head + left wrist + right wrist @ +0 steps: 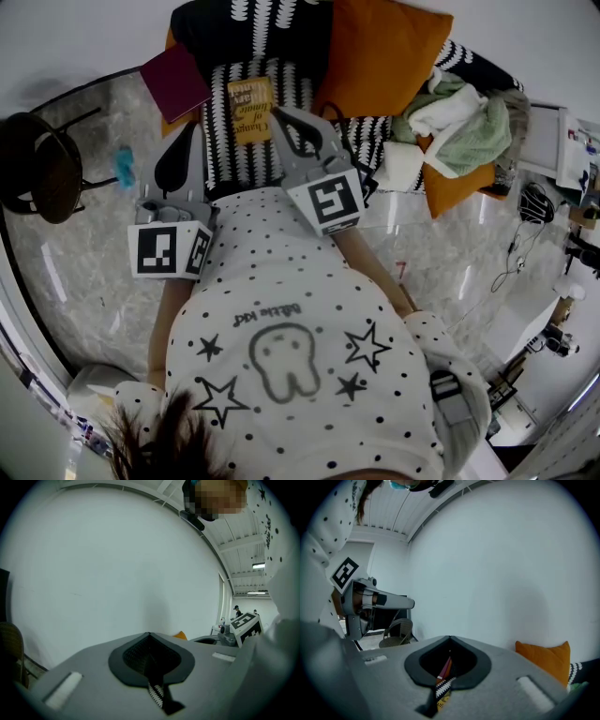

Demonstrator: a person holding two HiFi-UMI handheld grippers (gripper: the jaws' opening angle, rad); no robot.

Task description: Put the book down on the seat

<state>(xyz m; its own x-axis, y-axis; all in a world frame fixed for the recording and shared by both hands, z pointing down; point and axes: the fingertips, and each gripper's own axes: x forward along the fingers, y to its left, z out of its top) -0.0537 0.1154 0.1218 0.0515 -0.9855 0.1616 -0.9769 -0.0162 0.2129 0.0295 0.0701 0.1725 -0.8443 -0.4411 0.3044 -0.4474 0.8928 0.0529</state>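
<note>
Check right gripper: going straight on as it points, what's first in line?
Probably the yellow book on the striped seat, just ahead of the right gripper; if it clears that, the black cushion behind. Depth unclear.

The book (251, 110) has a smooth yellow paper cover with a faint sheen, and the seat (225, 150) under it is covered in coarse black-and-white woven cloth. The orange cushion (380, 56) is matt fabric. The left tool (190, 136) and the right tool (281, 117) are smooth matt grey plastic with finely ribbed black pads (136, 654), and the floor (75, 272) is glossy, marble-like stone.
</note>
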